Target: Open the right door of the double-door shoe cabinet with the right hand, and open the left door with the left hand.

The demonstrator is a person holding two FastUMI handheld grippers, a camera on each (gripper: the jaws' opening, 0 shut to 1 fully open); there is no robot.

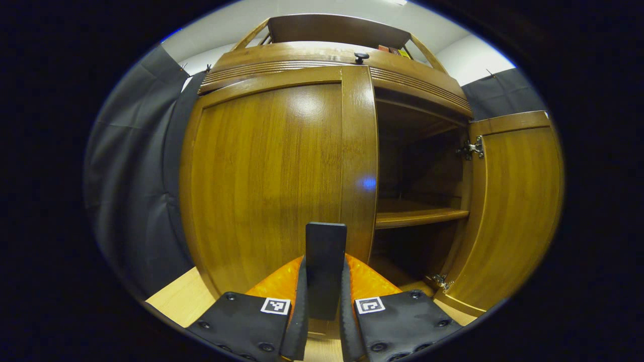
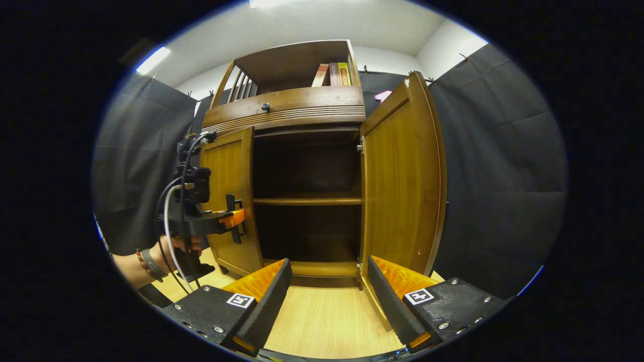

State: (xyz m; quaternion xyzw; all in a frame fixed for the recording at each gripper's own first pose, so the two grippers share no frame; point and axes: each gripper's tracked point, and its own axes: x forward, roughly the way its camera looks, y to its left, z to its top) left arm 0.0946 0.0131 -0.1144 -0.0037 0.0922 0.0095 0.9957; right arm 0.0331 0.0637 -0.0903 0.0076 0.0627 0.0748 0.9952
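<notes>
While right door [image 2: 402,176] hangs open, cabinet [image 2: 307,201] shelf [image 2: 307,201] bare, books [image 2: 332,74] on top

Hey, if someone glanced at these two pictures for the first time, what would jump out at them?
First, the glossy brown wooden shoe cabinet in the middle: its right door is swung wide open, baring dark shelves. Next, the left claw is clamped on the upright dark handle of the left door, seen close up in the left gripper view. The right claw hangs open above the pale wooden floor.
</notes>
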